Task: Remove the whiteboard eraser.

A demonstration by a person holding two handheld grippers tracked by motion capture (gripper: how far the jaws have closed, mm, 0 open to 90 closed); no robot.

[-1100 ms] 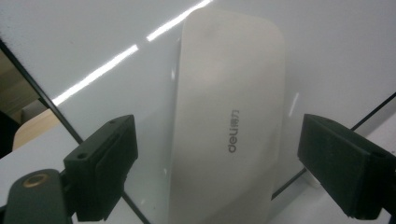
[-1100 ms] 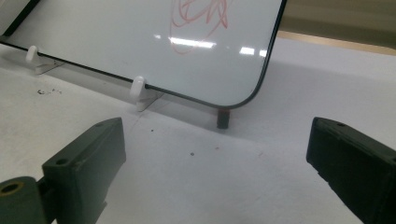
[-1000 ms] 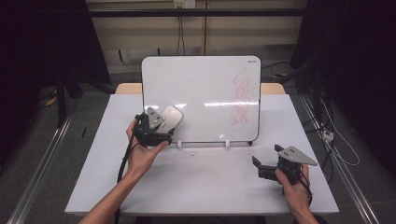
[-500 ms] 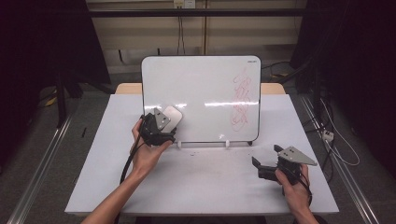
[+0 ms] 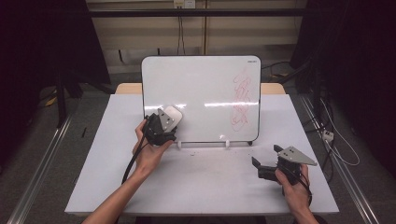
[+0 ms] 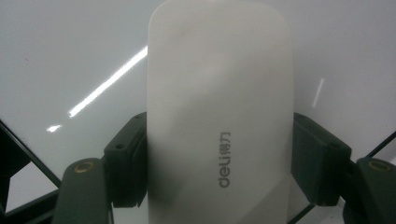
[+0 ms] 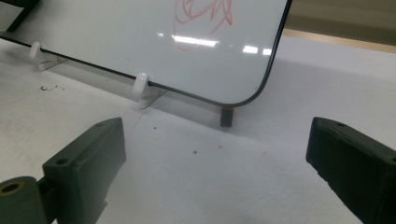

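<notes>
Left gripper view: eraser (image 6: 219,116) clamped between left gripper (image 6: 219,163) pads

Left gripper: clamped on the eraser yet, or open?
Shut on it. The left gripper has just been closing, and its pads now press both sides of the white eraser, which lies against the whiteboard.

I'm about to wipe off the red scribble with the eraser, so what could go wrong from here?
1. The left tongs grip the white eraser only at its lower sides, so it may twist or slip under wiping pressure.
2. The whiteboard leans on small white clips; a hard push might tip or slide it.
3. The red scribble is on the board's far right, a long sweep away, while the right tongs stand open off the board, not bracing it.
</notes>
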